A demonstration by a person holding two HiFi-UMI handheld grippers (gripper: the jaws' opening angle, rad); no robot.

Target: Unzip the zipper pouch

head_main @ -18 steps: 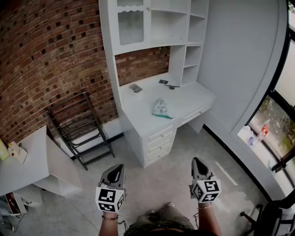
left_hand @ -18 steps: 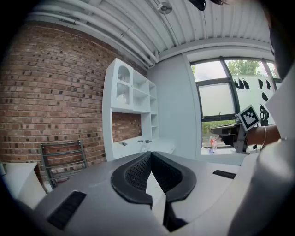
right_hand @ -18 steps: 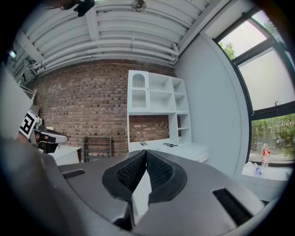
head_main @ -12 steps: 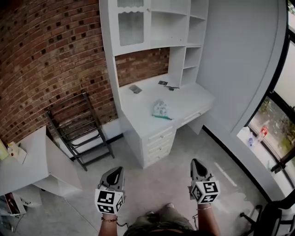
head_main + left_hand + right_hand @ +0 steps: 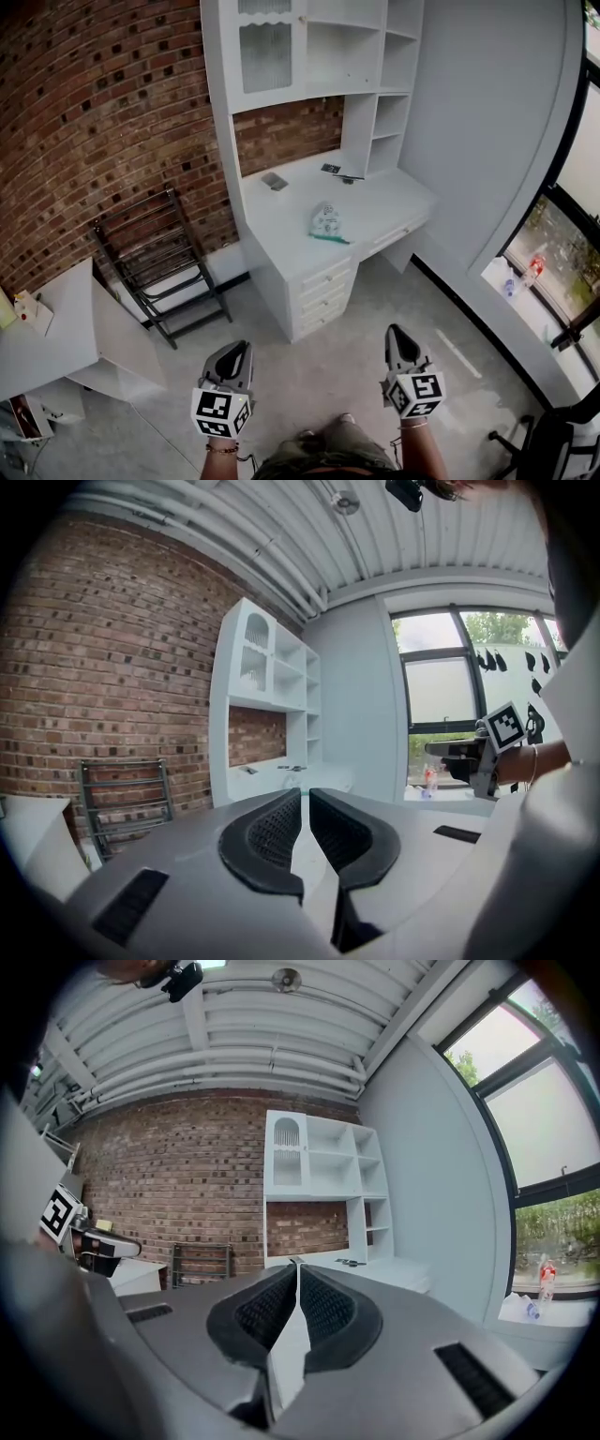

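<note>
The zipper pouch (image 5: pixel 326 222), pale with a green zip edge, lies on the white desk (image 5: pixel 384 202) far ahead of me. My left gripper (image 5: pixel 238 350) is held low at the bottom left, shut and empty, well short of the desk. My right gripper (image 5: pixel 397 335) is at the bottom right, also shut with nothing in it. In the left gripper view the left gripper (image 5: pixel 305 794) points toward the desk (image 5: pixel 323 778), and the right gripper (image 5: pixel 441 750) shows at the side. In the right gripper view the right gripper (image 5: pixel 297 1267) points at the desk (image 5: pixel 394 1269).
A white hutch with shelves (image 5: pixel 309 47) rises over the desk, against a brick wall (image 5: pixel 103 112). Small dark items (image 5: pixel 275 180) lie at the desk's back. A black metal rack (image 5: pixel 164 258) leans left of the desk, a white cabinet (image 5: pixel 66 342) stands nearer. A window ledge (image 5: pixel 525 286) runs along the right.
Both grippers have drifted slightly down in the head view, and the scene has shifted a little. The pouch has not moved.
</note>
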